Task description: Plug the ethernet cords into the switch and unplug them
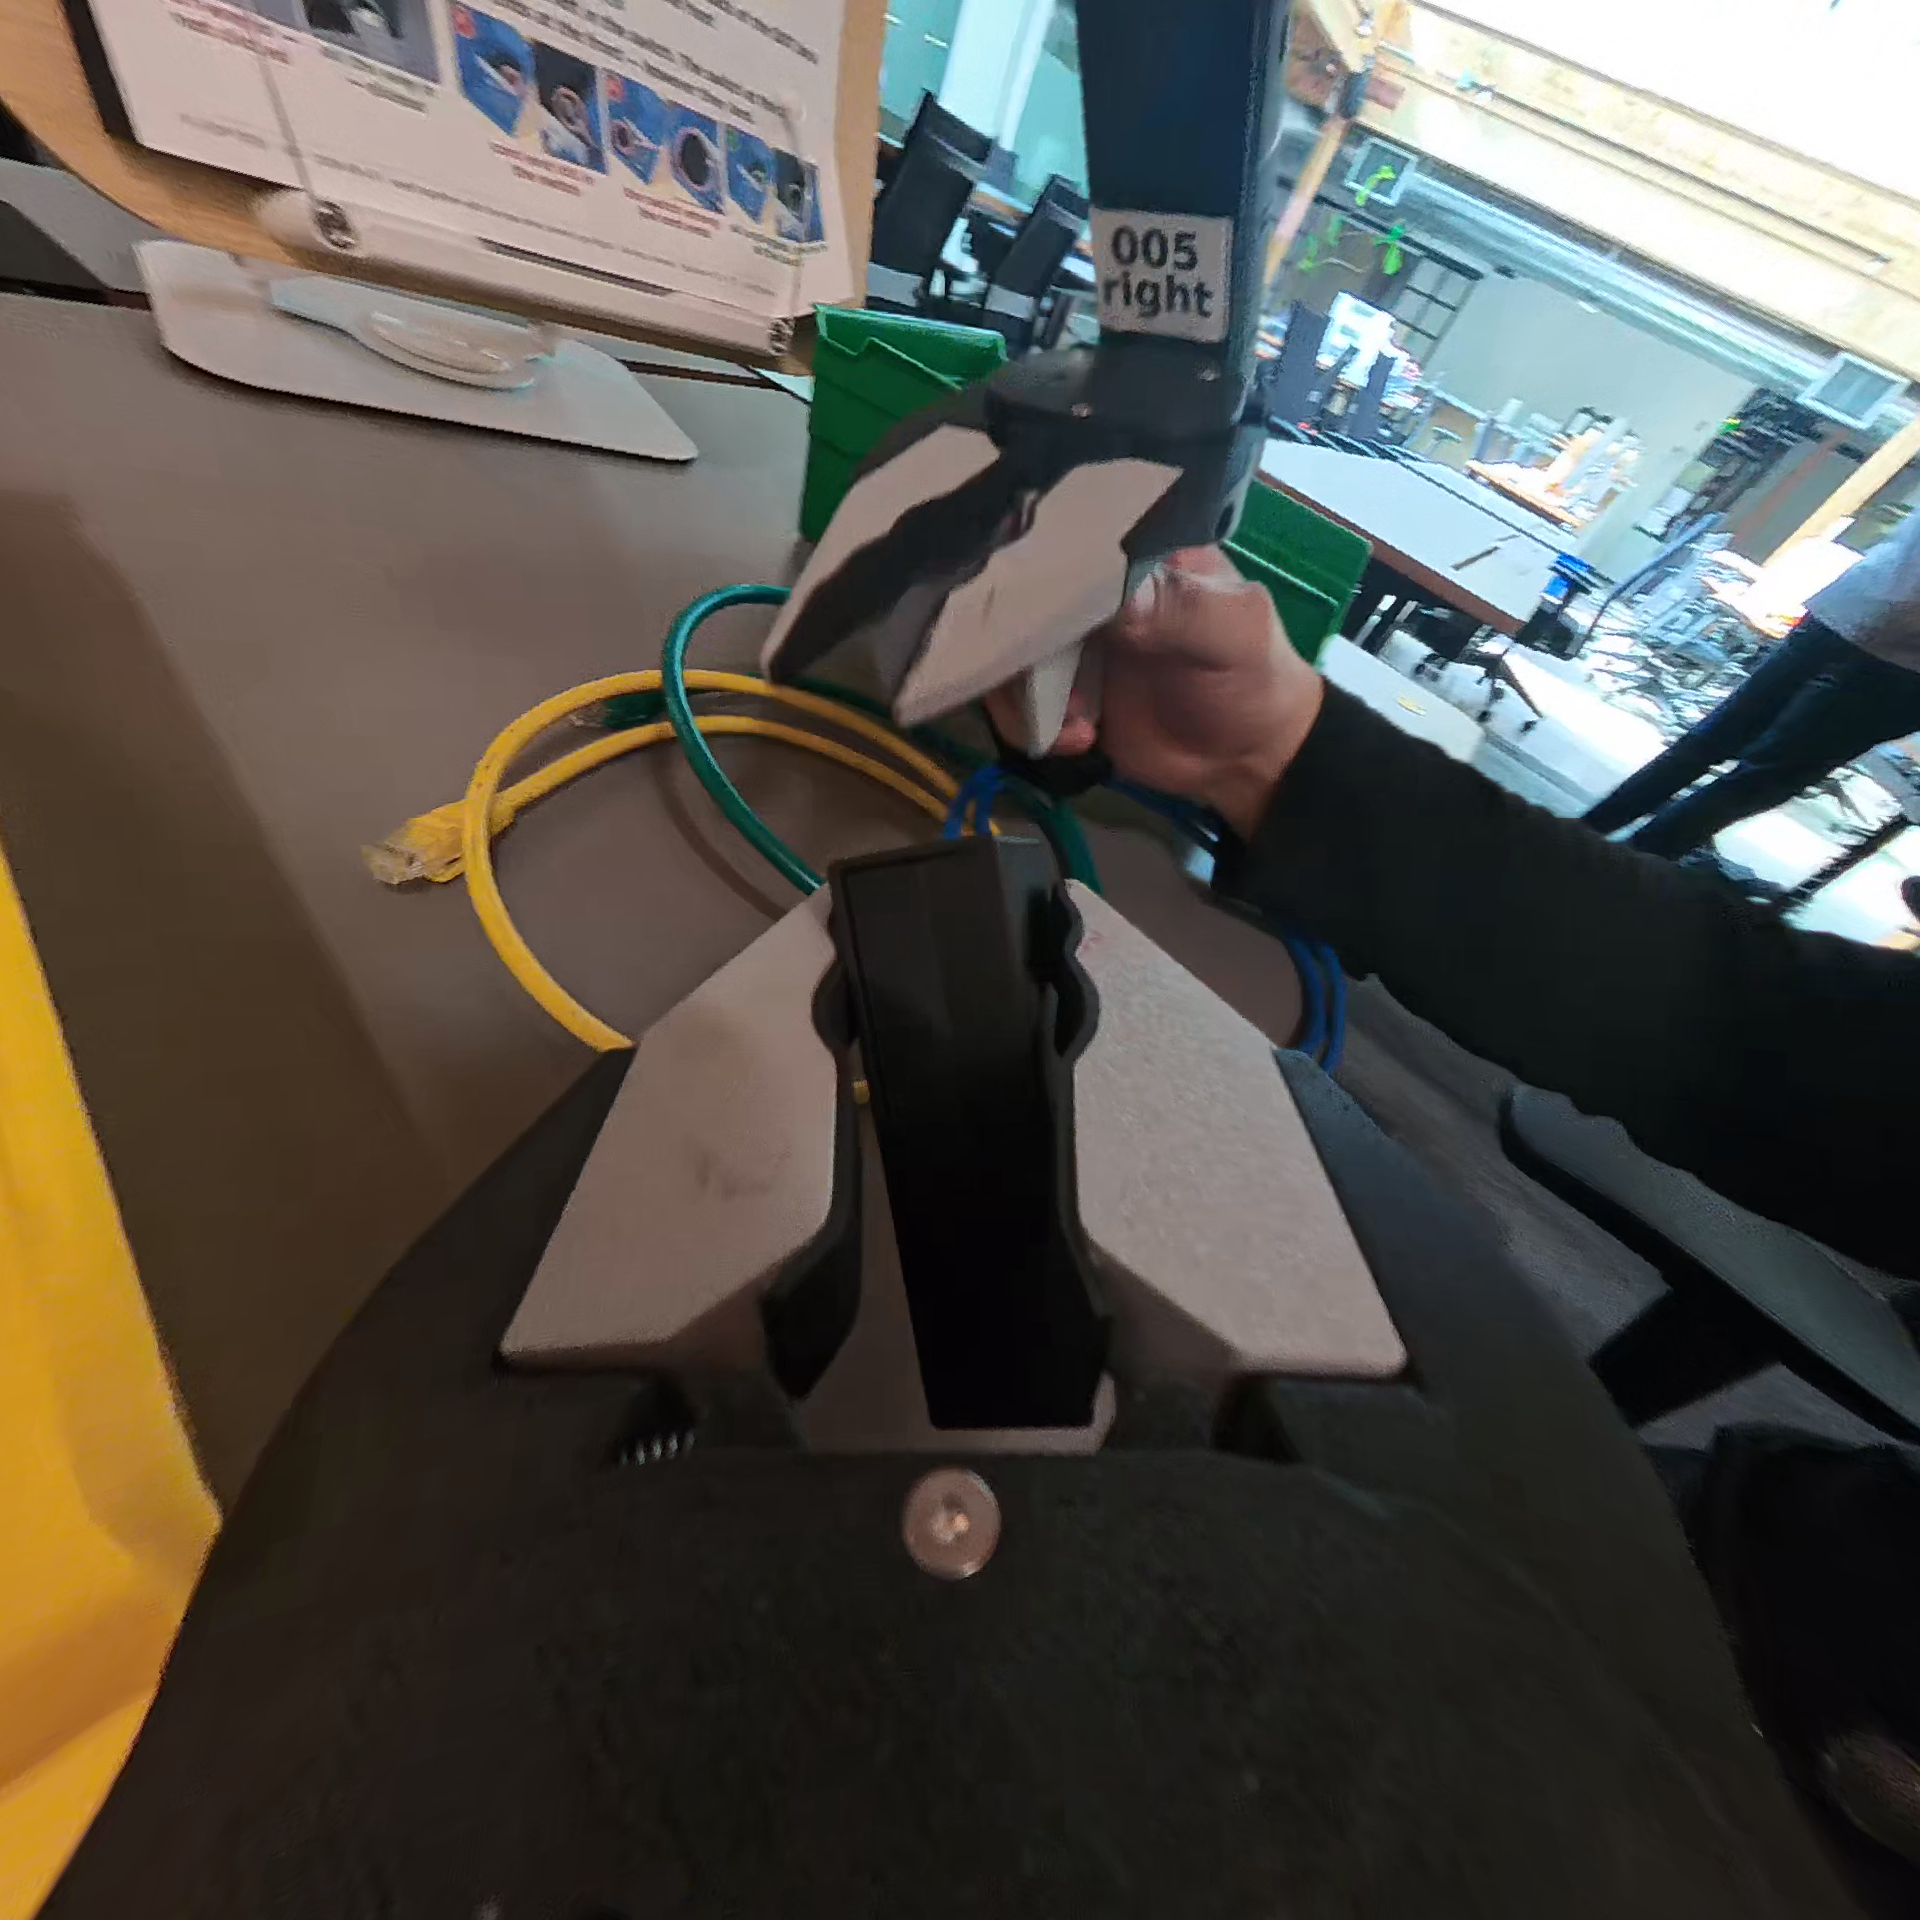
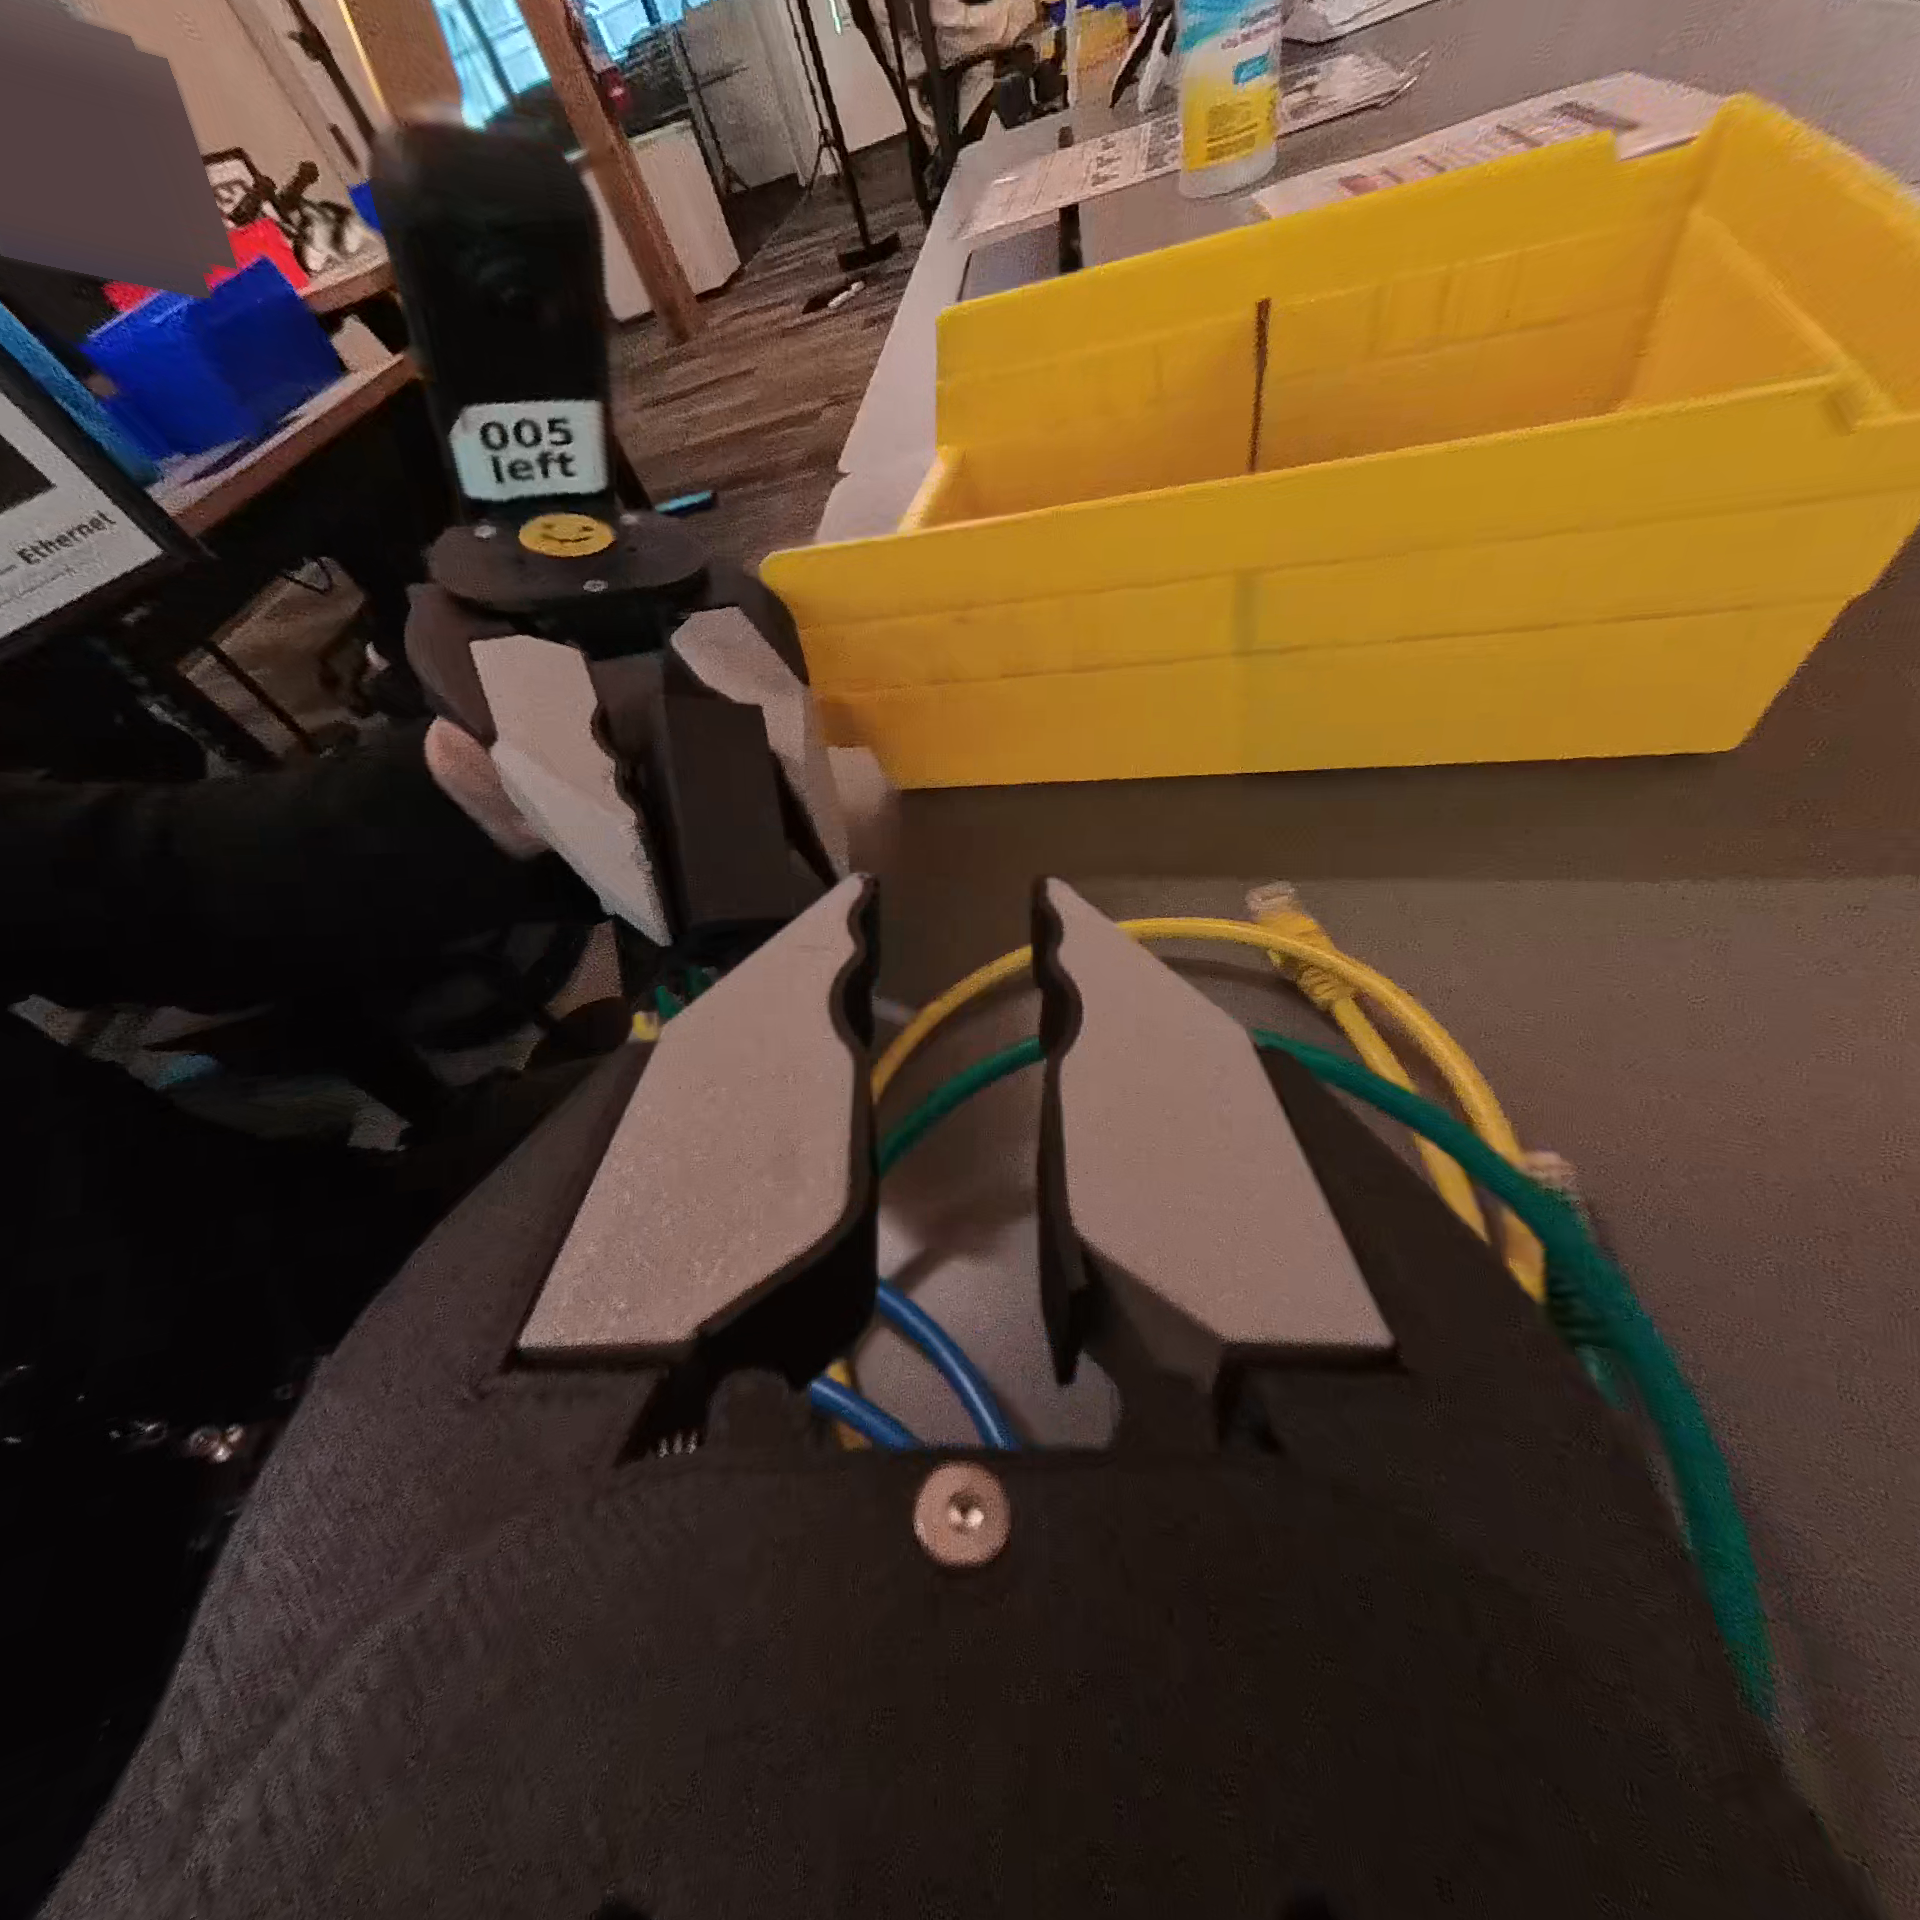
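My left gripper (image 1: pixel 945 896) is shut on a black box, the switch (image 1: pixel 966 1091), and holds it end-on above the grey table. It also shows in the right wrist view (image 2: pixel 738 894), where the switch (image 2: pixel 717 810) sits between its fingers. My right gripper (image 2: pixel 956 894) is open and empty and hovers over the cords; in the left wrist view it (image 1: pixel 847 691) is just beyond the switch. A yellow cord (image 1: pixel 488 831) (image 2: pixel 1382 1018), a green cord (image 1: pixel 717 769) (image 2: pixel 1621 1320) and a blue cord (image 1: pixel 1320 987) (image 2: pixel 935 1340) lie looped together on the table. The switch's far end is hidden.
A big yellow bin (image 2: pixel 1351 582) stands on the table to my left (image 1: pixel 62 1247). A green bin (image 1: pixel 883 384) stands behind the cords. A sign on a white stand (image 1: pixel 416 353) is at the back. A wipes canister (image 2: pixel 1226 94) stands beyond the yellow bin. About 5 cm separates my left fingertips from my right.
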A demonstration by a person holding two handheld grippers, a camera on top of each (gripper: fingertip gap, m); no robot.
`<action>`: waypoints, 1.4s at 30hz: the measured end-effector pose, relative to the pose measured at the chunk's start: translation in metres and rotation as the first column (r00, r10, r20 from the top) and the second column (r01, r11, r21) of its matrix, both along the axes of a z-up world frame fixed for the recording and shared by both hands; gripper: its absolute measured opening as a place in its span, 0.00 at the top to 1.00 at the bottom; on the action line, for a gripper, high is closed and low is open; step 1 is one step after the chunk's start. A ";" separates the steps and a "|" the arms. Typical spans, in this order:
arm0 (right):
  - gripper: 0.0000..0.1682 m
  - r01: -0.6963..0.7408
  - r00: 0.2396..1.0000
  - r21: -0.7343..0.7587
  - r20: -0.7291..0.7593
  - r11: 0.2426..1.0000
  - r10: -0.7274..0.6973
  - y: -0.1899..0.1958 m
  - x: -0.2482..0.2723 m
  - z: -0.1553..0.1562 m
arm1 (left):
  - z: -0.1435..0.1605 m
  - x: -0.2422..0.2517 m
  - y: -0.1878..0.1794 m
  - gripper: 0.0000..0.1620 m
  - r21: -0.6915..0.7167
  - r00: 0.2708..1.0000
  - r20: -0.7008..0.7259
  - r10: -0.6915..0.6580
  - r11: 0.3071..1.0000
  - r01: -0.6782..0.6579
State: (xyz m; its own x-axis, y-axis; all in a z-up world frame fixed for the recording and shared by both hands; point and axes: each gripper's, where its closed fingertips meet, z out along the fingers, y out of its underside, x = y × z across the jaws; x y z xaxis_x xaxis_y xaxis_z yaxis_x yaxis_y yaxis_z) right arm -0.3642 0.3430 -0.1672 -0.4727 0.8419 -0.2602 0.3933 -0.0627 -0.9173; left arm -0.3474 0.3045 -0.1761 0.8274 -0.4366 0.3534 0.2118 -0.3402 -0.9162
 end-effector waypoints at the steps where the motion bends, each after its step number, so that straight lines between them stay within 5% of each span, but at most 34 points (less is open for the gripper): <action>1: 0.83 0.008 1.000 -0.004 0.002 1.000 -0.008 0.008 -0.003 0.005 | -0.001 -0.002 0.002 0.78 -0.004 1.000 -0.006 0.025 1.000 -0.025; 7: 0.71 -0.177 0.984 -0.025 -0.011 0.984 0.177 -0.024 0.020 0.027 | 0.002 0.007 -0.001 0.79 0.063 0.998 -0.061 -0.025 0.998 0.029; 15: 0.78 -0.351 0.935 -0.141 0.005 0.926 0.355 -0.061 0.018 0.002 | 0.003 0.016 -0.009 0.78 0.122 0.978 -0.201 -0.059 0.989 0.085; 22: 0.75 -0.344 0.938 -0.057 0.030 0.937 0.346 -0.063 0.017 -0.014 | -0.015 0.014 -0.012 0.73 0.027 0.937 -0.339 -0.083 0.995 0.098; 24: 0.86 -0.367 0.929 -0.023 0.038 0.930 0.367 -0.067 0.021 -0.016 | -0.024 0.008 -0.014 0.69 -0.030 0.916 -0.394 -0.076 0.997 0.070; 26: 0.87 -0.357 0.934 0.017 0.026 0.934 0.357 -0.066 0.023 -0.015 | -0.033 0.003 -0.017 0.65 -0.078 0.877 -0.474 -0.078 0.996 0.046; 30: 0.77 -0.331 0.944 0.023 0.028 0.943 0.330 -0.065 0.020 -0.016 | -0.027 0.009 -0.016 0.66 -0.030 0.867 -0.494 -0.063 0.998 0.056; 36: 0.86 -0.378 0.923 -0.010 0.078 0.926 0.378 -0.076 0.022 -0.023 | -0.027 0.010 -0.012 0.63 -0.001 0.859 -0.510 -0.038 0.999 0.044; 39: 0.86 -0.341 0.934 -0.082 0.086 0.937 0.347 -0.065 0.019 -0.018 | -0.017 -0.004 -0.017 0.58 0.067 0.765 -0.643 0.031 0.998 0.016; 42: 0.86 -0.272 0.954 -0.183 0.076 0.945 0.290 -0.044 0.017 -0.010 | -0.004 -0.027 -0.029 0.55 0.210 0.537 -0.826 0.171 0.978 0.012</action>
